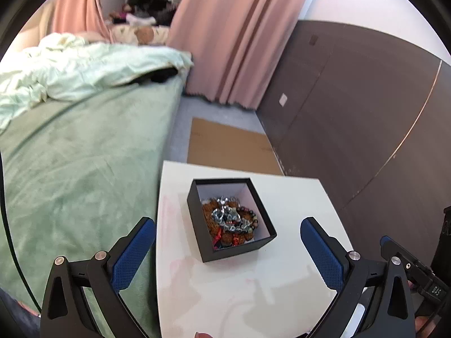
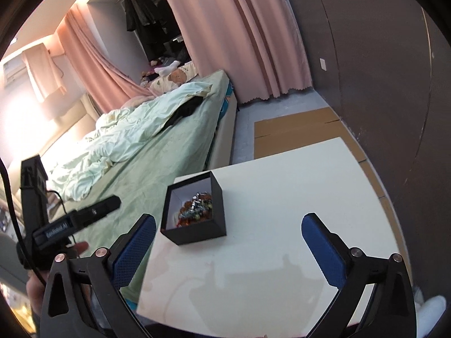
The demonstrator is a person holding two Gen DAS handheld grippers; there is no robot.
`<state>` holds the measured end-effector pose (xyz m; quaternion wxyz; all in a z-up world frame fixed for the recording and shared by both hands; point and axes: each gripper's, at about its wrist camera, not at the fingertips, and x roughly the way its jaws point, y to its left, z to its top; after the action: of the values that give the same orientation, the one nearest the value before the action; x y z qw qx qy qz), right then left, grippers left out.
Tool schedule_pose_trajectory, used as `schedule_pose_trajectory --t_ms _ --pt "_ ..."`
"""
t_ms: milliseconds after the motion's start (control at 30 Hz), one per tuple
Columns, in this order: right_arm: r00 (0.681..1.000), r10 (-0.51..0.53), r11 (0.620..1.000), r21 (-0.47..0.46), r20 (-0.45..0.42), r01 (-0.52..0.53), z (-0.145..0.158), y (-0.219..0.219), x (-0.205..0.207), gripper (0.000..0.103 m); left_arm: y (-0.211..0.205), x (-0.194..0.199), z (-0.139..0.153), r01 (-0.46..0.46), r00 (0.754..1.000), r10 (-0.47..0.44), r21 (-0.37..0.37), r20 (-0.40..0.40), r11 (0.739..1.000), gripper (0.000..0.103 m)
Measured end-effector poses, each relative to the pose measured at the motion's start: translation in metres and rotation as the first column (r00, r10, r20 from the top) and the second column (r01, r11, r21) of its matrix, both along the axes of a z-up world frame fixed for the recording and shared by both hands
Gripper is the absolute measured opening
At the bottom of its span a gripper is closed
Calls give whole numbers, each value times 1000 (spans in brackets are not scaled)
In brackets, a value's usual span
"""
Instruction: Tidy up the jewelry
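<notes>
**Left wrist view: jewelry gathered in box, both grippers empty**

Left wrist view, nearest: the left gripper [image 1: 227, 239] has its blue-padded fingers [image 1: 132, 253] spread wide apart and holds nothing. Bare white table [image 1: 296, 205] lies between and just ahead of the fingers. No loose jewelry shows on this surface.

Directly ahead of the left gripper, an open black box [image 1: 231, 249] rests on the table. Inside it lies a tangled pile of jewelry [image 1: 229, 221]: brown bead strands, silver pieces and a dark bracelet, all overlapping.

Right wrist view: the right gripper [image 2: 228, 239] is likewise spread wide and empty. The box [image 2: 197, 232] sits ahead and to the left of its centreline, near the left finger. No lid is visible in either view.

Assessment: collection into the box appears complete or nearly so. Any remaining work is probably sorting the pile or closing the box.

Beyond the table: a green-covered bed [image 1: 84, 155], flat cardboard [image 1: 231, 146] on the floor, pink curtains [image 1: 239, 33].
</notes>
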<state>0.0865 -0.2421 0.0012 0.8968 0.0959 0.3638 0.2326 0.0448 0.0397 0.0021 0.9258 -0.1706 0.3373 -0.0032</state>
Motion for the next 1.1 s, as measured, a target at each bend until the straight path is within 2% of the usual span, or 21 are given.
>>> schedule_pose_trajectory --t_ms 67,200,333,467,600,733,1100 --pt "1000 19 1000 7 -1 -19 3 -3 -3 103 -5 -8 4 -29 999 28 46 21 999 103" --pt "1000 6 999 39 -10 -6 4 -11 -8 103 -15 -19 9 -1 999 -3 87 46 996 102" --pt "1000 8 1000 8 13 -8 5 -13 -14 103 -21 -34 14 17 996 -28 133 82 991 102" --pt "999 14 999 -38 34 -13 5 -12 -23 103 -23 -43 18 -5 994 -15 182 112 983 103" --pt "999 27 998 -61 38 -25 2 -12 -27 103 -20 -47 19 -2 993 -19 173 116 985 103" --pt "998 28 996 -82 52 -23 2 -12 -29 103 -24 -51 21 16 991 -42 200 127 980 103" --pt "998 -1 997 -77 70 7 9 -16 -36 103 -27 -59 26 21 989 -50 203 137 979 102"
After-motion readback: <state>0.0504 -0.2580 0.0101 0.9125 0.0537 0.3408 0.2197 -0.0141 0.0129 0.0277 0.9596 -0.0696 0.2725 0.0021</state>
